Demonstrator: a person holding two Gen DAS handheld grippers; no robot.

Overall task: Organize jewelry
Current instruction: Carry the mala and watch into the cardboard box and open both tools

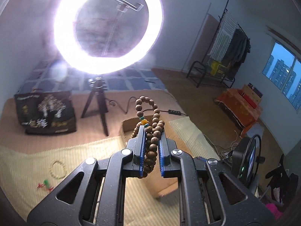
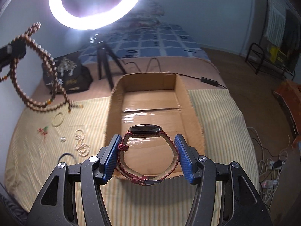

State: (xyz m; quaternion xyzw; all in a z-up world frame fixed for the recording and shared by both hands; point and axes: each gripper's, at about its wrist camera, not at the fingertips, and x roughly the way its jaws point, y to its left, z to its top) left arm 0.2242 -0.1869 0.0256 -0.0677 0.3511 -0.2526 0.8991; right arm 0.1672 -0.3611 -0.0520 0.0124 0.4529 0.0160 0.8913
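Observation:
My left gripper (image 1: 152, 131) is shut on a long string of brown wooden beads (image 1: 154, 126), held in the air; its loops rise above the fingertips. The same beads (image 2: 37, 71) hang at the far left of the right wrist view. My right gripper (image 2: 148, 141) holds a watch with a black face and a red woven strap (image 2: 150, 150) between its blue pads, just above the near edge of an open cardboard box (image 2: 190, 101). The box (image 1: 128, 124) lies partly hidden behind the beads in the left wrist view.
On the yellow striped cloth (image 2: 47, 150) lie a pale bead bracelet (image 2: 57, 119), a white pearl string (image 2: 81, 144), a red-green trinket (image 2: 43, 130), a small silver piece (image 2: 63, 139) and a dark band (image 2: 66, 155). A ring light on a tripod (image 2: 105, 64) and a black bag (image 2: 65, 73) stand behind.

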